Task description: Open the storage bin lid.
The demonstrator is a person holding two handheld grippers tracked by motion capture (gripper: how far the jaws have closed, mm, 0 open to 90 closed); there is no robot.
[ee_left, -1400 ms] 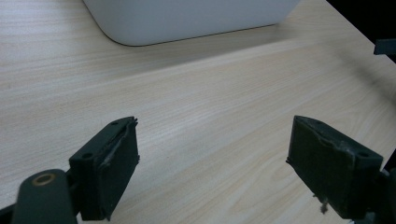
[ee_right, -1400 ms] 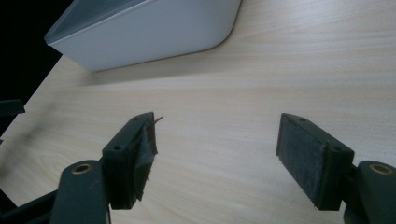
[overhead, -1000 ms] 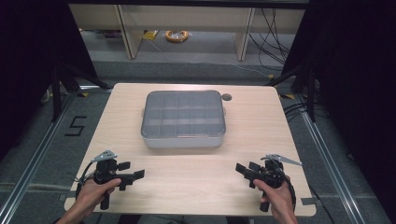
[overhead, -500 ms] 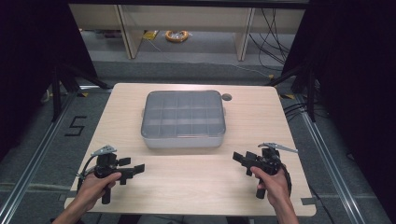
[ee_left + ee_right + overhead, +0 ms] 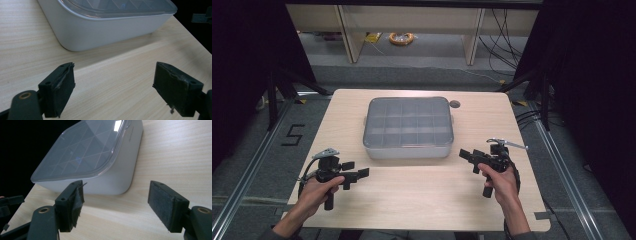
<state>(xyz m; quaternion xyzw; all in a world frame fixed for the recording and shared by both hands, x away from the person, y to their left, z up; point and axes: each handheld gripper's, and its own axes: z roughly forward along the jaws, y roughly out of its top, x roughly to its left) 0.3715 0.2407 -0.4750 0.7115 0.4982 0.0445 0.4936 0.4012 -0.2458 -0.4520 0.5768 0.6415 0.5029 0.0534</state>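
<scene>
A grey-white compartment box (image 5: 408, 127) with a clear lid shut over its grid of cells stands in the middle of the wooden table (image 5: 422, 200). My left gripper (image 5: 356, 170) hovers near the box's front-left corner, open and holding nothing. In the left gripper view the left gripper (image 5: 115, 90) faces the box's (image 5: 100, 30) rounded corner, a short way off. My right gripper (image 5: 471, 157) sits just off the front-right corner, also open and holding nothing. The right gripper view has that gripper (image 5: 116, 205) aimed at the box's (image 5: 100, 157) near corner.
A small dark round spot (image 5: 455, 104) lies on the table behind the box's right rear corner. Bare wood spreads in front of the box between the two hands. The table edges drop to a dark floor. My left gripper (image 5: 10, 205) appears far left in the right gripper view.
Both grippers have moved forward toward the box, the right one farther and a little leftward. Both stayed open. The box has not moved.
</scene>
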